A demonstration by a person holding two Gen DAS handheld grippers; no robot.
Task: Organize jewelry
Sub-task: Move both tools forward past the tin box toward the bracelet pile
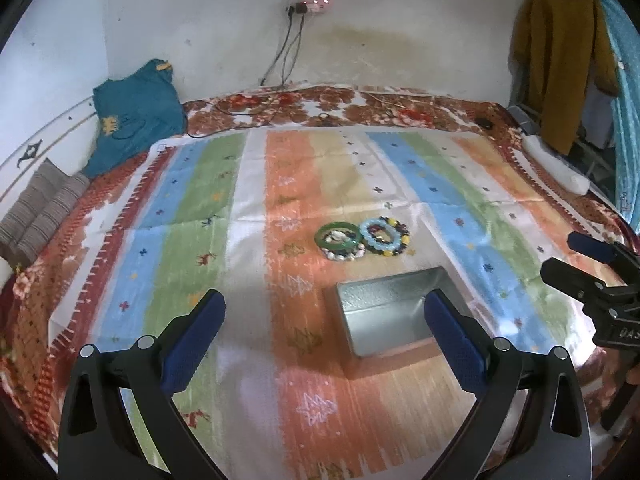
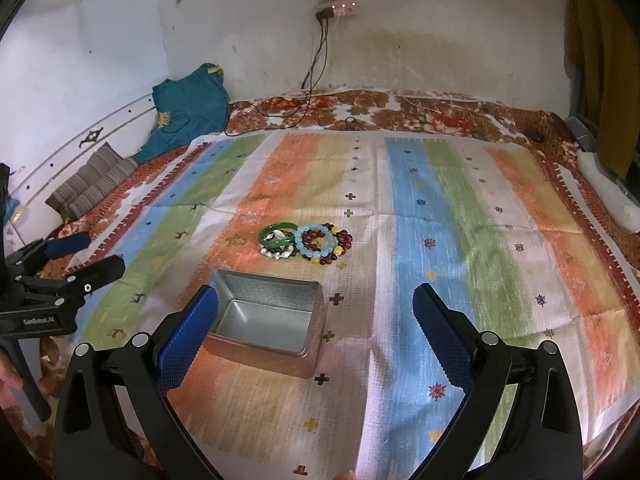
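A small heap of bracelets lies on the striped cloth: a green bangle (image 1: pixel 337 235) (image 2: pixel 277 234) over a shell bracelet (image 1: pixel 345 255) (image 2: pixel 277 255), and a pale blue bead bracelet (image 1: pixel 378 235) (image 2: pixel 316 243) over a dark multicoloured bead bracelet (image 1: pixel 401 236) (image 2: pixel 340 240). An open, empty metal tin (image 1: pixel 390 312) (image 2: pixel 265 320) stands just in front of them. My left gripper (image 1: pixel 324 312) is open and empty, held above the cloth left of the tin. My right gripper (image 2: pixel 316 304) is open and empty, with the tin beside its left finger.
The striped cloth (image 1: pixel 200 208) (image 2: pixel 460 220) covers a bed with a floral blanket (image 1: pixel 360 108). A teal garment (image 1: pixel 136 116) and striped cushions (image 1: pixel 40 208) lie at the left. Cables (image 1: pixel 248 112) run from a wall socket. Clothes (image 1: pixel 560 60) hang at the right.
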